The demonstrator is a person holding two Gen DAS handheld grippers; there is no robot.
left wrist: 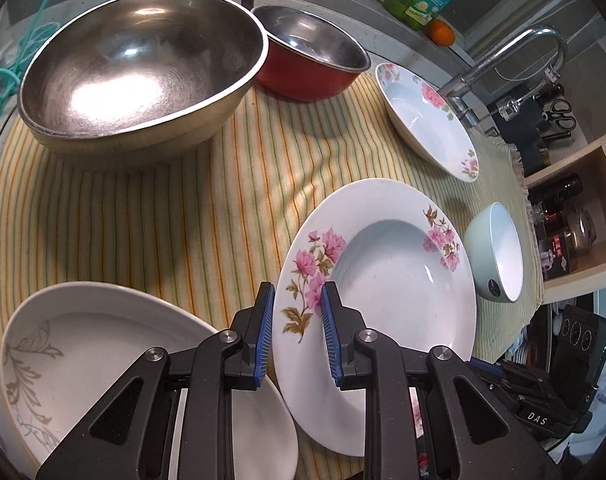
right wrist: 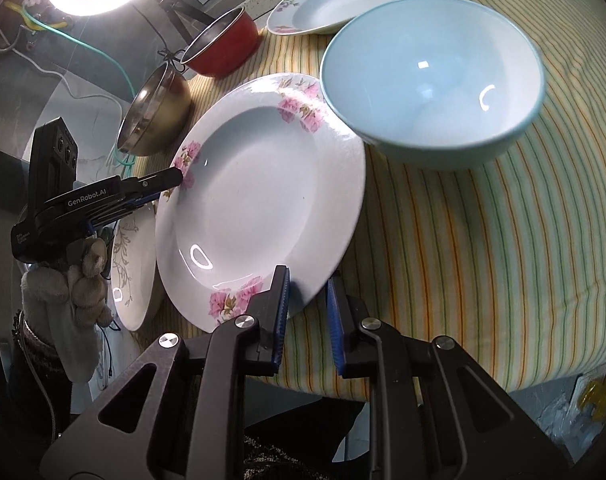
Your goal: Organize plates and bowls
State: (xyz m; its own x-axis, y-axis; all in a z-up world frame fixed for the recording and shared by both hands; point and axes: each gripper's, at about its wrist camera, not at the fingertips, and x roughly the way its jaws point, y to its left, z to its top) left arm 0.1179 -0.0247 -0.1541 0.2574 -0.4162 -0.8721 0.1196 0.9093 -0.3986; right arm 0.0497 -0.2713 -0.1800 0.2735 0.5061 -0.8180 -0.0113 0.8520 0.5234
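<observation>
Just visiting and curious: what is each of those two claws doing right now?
Left gripper: shut on the pink-flowered plate rim.
Right gripper: shut on the same plate's opposite rim.

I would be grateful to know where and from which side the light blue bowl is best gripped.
Grip the light blue bowl by its thin rim, one finger inside and one outside, at the edge nearest the right gripper, probably from above. It stands upright and empty on the striped cloth, too wide to span.

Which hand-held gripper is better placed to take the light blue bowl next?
Right: the right hand-held gripper is nearest the light blue bowl. The left hand-held gripper is across the pink-flowered plate.
</observation>
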